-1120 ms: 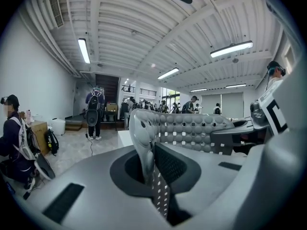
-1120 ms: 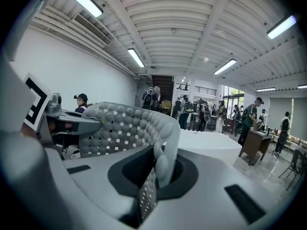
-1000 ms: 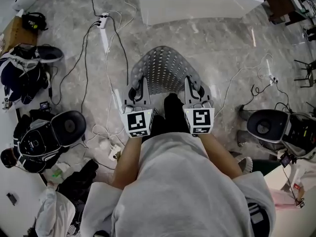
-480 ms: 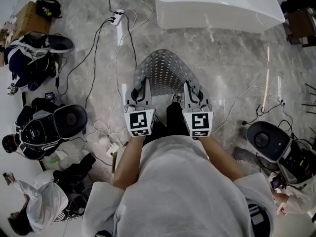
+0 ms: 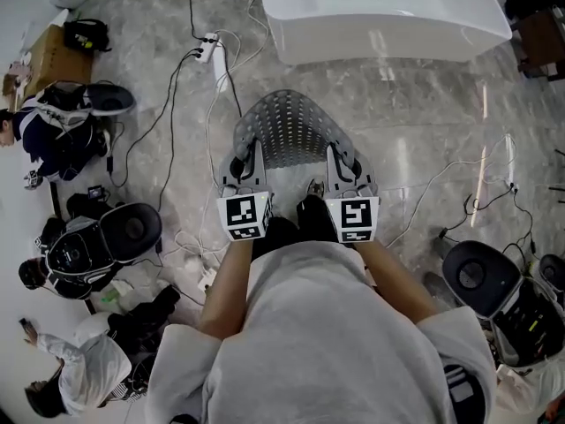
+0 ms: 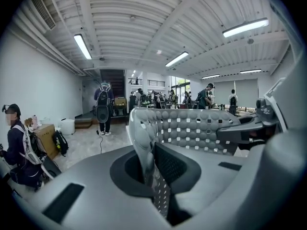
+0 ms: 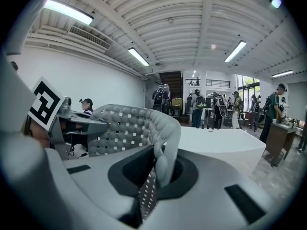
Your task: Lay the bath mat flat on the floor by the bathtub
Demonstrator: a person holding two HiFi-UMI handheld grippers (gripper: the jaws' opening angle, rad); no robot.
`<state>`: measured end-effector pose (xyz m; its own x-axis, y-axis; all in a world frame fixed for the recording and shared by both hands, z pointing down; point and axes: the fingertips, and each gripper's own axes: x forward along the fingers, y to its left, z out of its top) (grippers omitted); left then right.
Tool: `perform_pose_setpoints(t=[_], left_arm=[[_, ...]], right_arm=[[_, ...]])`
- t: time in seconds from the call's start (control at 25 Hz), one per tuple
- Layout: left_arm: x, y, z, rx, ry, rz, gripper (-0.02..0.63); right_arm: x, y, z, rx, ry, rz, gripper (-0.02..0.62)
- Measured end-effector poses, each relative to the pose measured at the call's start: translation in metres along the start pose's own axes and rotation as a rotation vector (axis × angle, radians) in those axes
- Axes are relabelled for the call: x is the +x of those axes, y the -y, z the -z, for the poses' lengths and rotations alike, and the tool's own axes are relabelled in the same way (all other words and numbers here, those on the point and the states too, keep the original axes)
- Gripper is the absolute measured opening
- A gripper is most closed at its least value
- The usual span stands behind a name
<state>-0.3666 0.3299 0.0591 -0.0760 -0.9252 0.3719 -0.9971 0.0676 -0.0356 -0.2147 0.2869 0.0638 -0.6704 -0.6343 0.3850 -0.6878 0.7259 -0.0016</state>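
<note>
Head view: the grey perforated mat [image 5: 291, 129] arches between both grippers over the marble floor [image 5: 415, 122], near the white bathtub [image 5: 388, 11] but apart from it. The left gripper [image 5: 239, 162] is clamped on the mat's left edge and the right gripper [image 5: 346, 160] on its right edge. Each gripper's cube bears a black-and-white square marker [image 5: 244, 216].

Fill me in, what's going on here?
A person is holding a grey perforated bath mat with both grippers. The left gripper is shut on the mat's left edge and the right gripper on its right edge. The mat bows between them, up off the marble floor. The white bathtub stands just ahead. The mat is not yet laid down.
</note>
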Motion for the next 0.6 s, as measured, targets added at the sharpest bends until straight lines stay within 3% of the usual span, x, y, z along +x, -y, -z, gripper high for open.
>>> perform_pose_setpoints(t=[0.2,0.6], left_arm=[[0.027,-0.001,-0.002,-0.017,-0.013,0.035,0.031],[0.091,0.001,-0.010,0.072,-0.040,0.125,0.031]], right_arm=[[0.014,0.016,0.003,0.018,0.002,0.018,0.021],[0.040,0.046,0.012,0.085,-0.035,0.089,0.021]])
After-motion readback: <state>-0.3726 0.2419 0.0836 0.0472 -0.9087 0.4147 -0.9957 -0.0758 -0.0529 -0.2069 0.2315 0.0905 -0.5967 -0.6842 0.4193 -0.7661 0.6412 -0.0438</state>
